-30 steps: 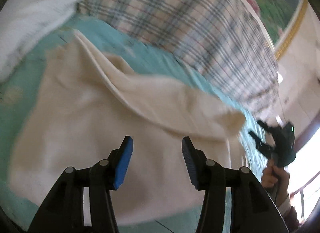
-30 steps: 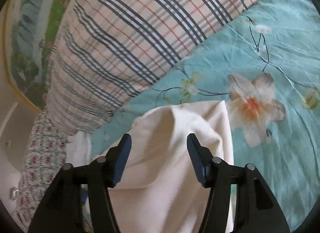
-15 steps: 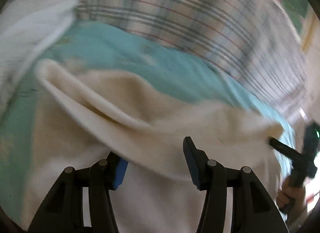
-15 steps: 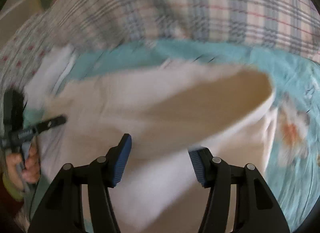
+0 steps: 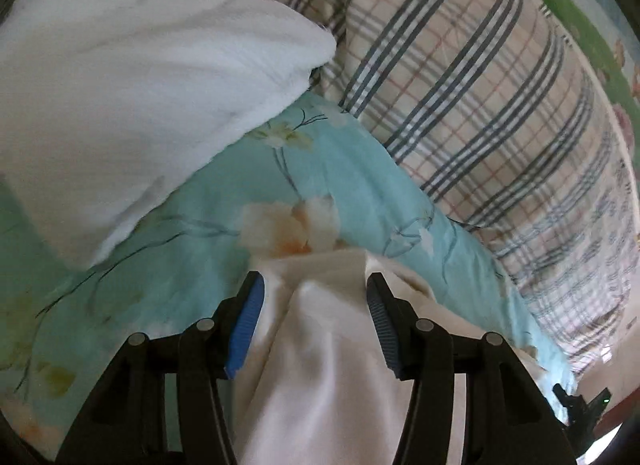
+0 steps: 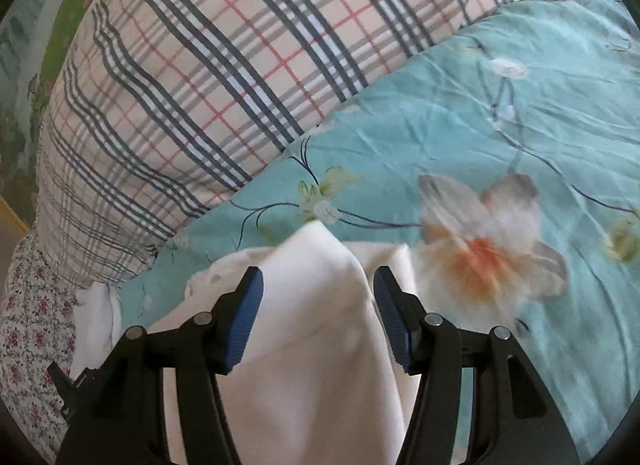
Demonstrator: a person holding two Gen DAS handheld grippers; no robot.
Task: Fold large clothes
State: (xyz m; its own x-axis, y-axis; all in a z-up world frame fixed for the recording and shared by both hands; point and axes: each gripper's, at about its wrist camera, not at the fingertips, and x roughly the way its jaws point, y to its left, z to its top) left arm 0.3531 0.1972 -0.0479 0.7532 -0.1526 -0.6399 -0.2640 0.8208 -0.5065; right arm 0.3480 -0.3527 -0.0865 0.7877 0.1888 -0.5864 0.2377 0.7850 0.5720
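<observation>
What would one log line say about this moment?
phase: folding | left gripper: open over cream cloth garment | right gripper: open over it | surface: teal floral bedsheet

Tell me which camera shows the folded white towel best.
Left wrist. The white towel fills its upper left, lying on the teal floral sheet beside the plaid pillow. The right wrist view catches only a white scrap at its left edge.

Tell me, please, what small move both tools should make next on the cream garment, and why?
Probably close both tools on the cloth. The left tool and the right tool are both open, and a raised fold of the cream garment sits between each pair of fingers above the teal floral sheet. Nothing is pinched yet, so lifting now would likely leave the cloth behind.
</observation>
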